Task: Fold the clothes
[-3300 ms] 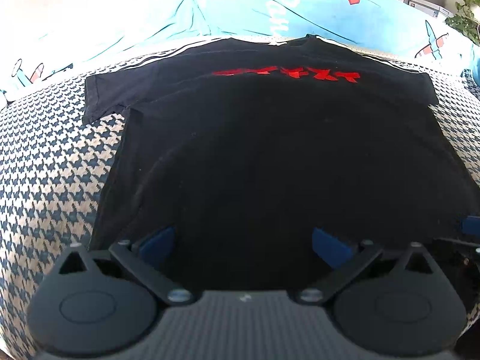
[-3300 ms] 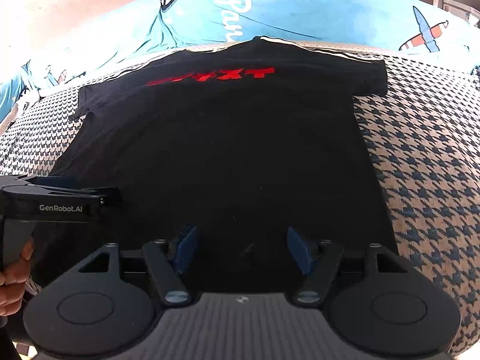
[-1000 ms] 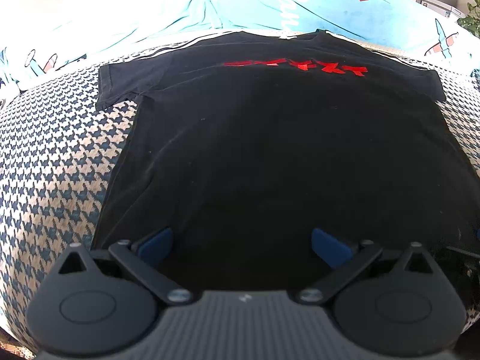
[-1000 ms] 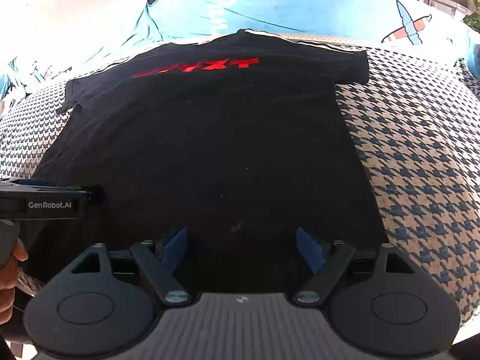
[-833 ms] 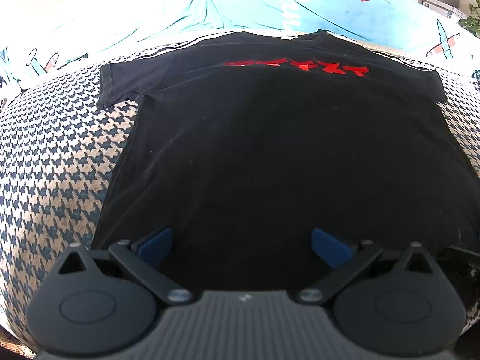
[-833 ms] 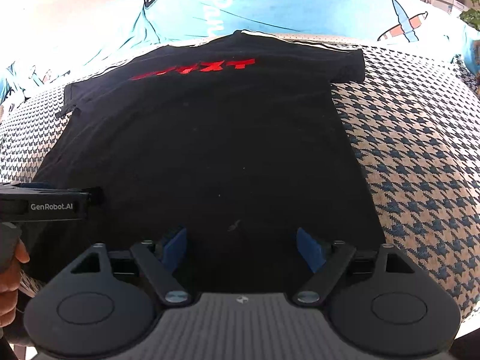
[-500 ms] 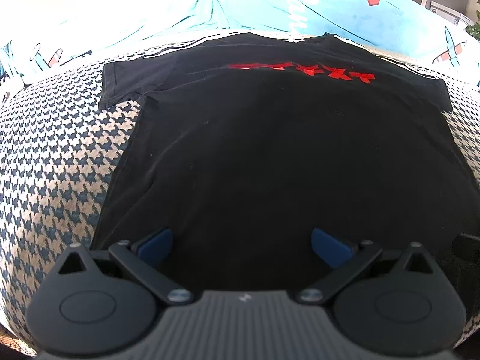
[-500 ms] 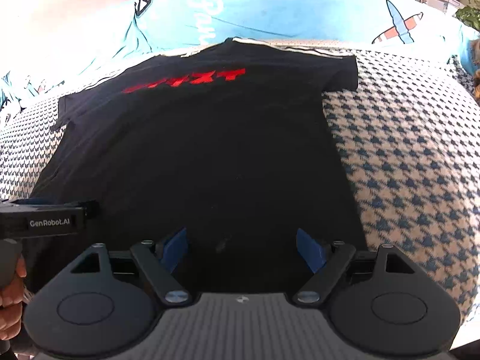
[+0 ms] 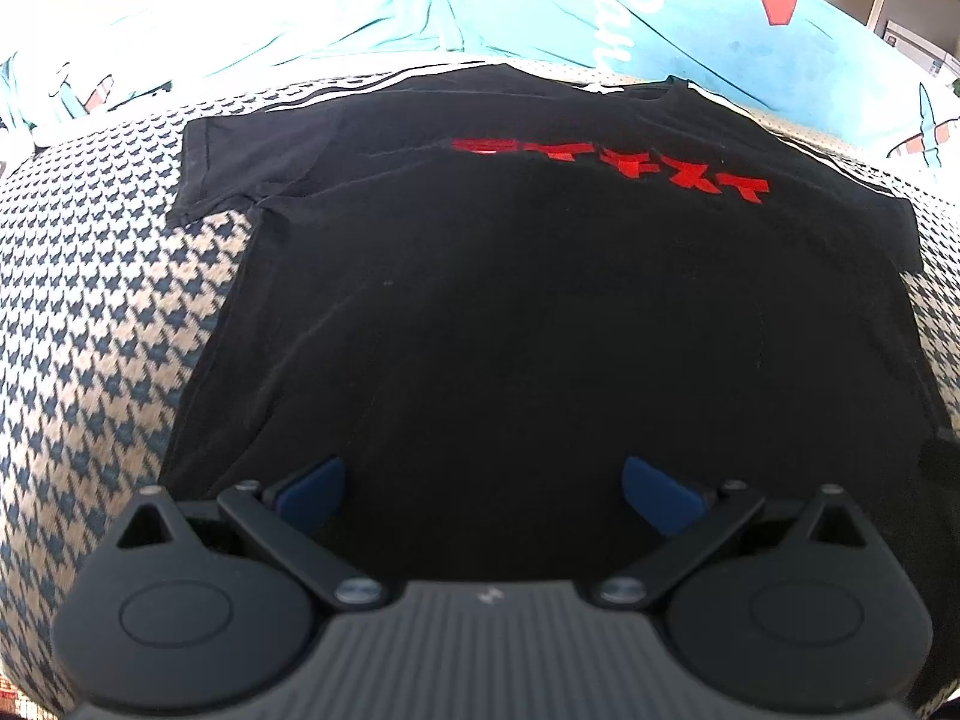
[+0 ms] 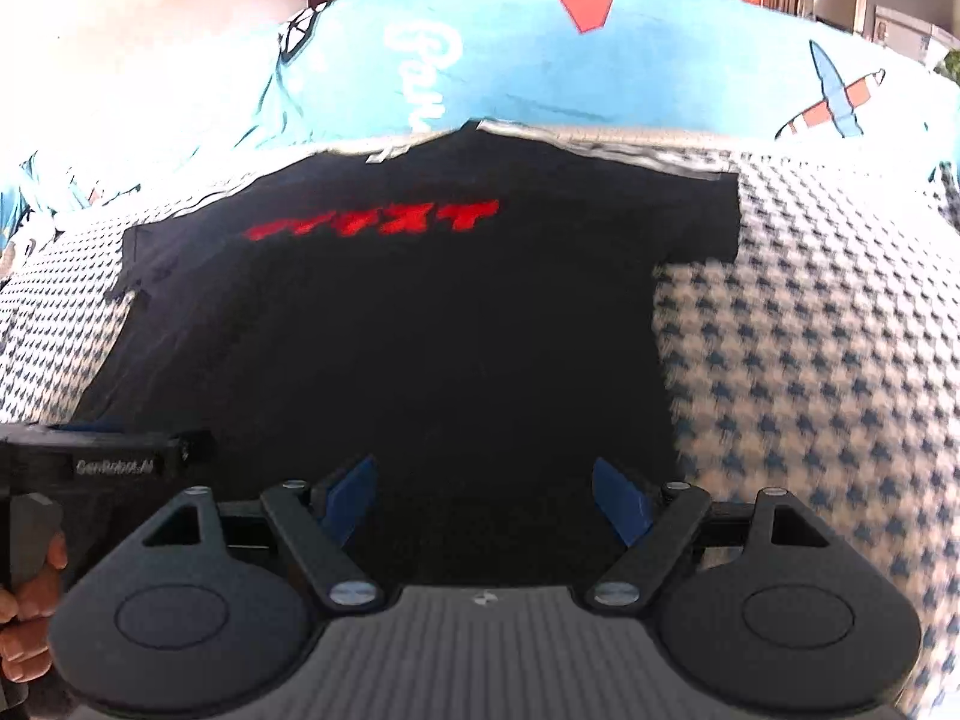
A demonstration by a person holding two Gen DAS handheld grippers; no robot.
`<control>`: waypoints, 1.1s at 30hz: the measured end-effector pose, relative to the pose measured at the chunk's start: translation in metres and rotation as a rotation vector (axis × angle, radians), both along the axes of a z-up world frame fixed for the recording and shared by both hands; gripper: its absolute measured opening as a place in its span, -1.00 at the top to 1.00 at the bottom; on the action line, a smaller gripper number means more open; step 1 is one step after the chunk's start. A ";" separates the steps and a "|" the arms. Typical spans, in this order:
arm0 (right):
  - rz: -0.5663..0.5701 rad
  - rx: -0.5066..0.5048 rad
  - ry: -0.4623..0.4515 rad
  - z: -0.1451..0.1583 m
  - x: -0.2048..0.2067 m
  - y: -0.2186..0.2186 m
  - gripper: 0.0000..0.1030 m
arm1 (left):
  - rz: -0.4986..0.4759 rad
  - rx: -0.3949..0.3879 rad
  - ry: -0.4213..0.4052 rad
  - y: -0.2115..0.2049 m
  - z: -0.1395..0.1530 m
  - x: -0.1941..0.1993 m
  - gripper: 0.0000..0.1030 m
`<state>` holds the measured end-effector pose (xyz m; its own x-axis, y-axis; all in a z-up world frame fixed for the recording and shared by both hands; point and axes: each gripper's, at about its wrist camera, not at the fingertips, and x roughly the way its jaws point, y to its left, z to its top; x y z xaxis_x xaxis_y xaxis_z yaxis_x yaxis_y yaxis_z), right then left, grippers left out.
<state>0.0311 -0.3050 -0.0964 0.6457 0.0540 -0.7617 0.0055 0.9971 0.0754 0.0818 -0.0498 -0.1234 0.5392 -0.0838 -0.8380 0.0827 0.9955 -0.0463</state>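
A black T-shirt [image 9: 540,330] with red lettering [image 9: 612,165] across the chest lay spread flat on a houndstooth cover [image 9: 90,330], its collar end toward a blue printed cloth [image 9: 690,18] that ran along the far edge of the shirt. Both short sleeves lay out to the sides of the shirt, white stripes along the shoulders. The left tongs [image 9: 483,489] hung over the shirt's near hem, blue pads spread wide, nothing between them. The right tongs [image 10: 486,498] stood apart as well, above the hem nearer the shirt's right side, gripping nothing. In the right wrist view a hand [image 10: 27,612] held the other tool's grip just left of the shirt's hem.
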 end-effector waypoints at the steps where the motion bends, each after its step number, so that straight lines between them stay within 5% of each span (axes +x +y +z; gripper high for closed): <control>1: -0.008 0.001 -0.004 0.002 0.005 -0.004 -0.55 | -0.002 0.000 0.000 -0.001 0.000 0.003 -1.00; 33: -0.384 0.135 -0.094 -0.015 0.132 -0.128 -0.54 | 0.037 0.041 0.010 0.007 -0.005 0.102 -1.00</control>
